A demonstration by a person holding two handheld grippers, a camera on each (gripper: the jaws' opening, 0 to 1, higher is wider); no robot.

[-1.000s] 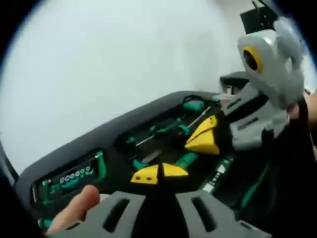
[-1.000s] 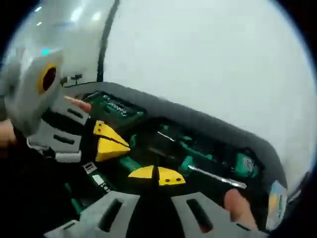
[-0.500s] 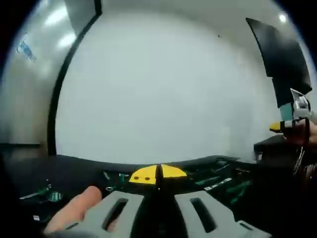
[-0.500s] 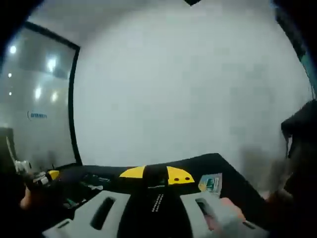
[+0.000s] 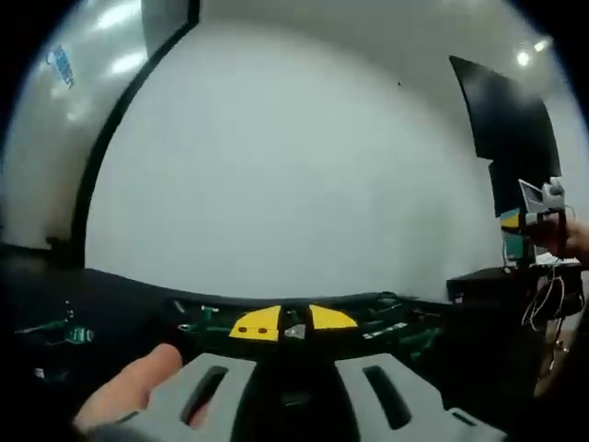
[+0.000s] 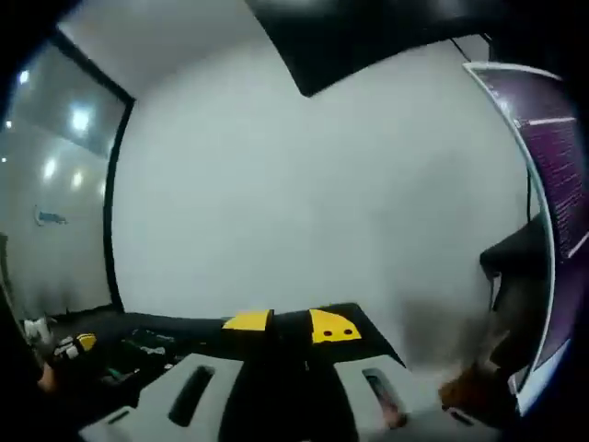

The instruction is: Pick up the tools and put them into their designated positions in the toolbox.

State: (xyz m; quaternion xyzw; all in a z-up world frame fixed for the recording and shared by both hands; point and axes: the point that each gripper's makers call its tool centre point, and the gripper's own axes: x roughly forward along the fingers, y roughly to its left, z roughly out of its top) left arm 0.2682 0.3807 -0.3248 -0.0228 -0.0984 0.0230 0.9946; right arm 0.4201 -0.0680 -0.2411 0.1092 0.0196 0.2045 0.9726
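Two grippers raised, level w/ toolbox [image 5: 386, 318] rim. Left gripper [image 5: 293, 324]: yellow tips pressed together, nothing between. Right gripper [image 6: 290, 325]: tips slightly apart, holding nothing. Green tools [image 5: 204, 318] lie inside toolbox, beyond left gripper tips.

Both views are held low and nearly level, faced toward a white wall [image 5: 294, 175]; the open toolbox [image 5: 368, 318] is seen edge-on and shared.

grey tongs [image 5: 293, 324] (slotted), yellow tips [image 5: 255, 323]
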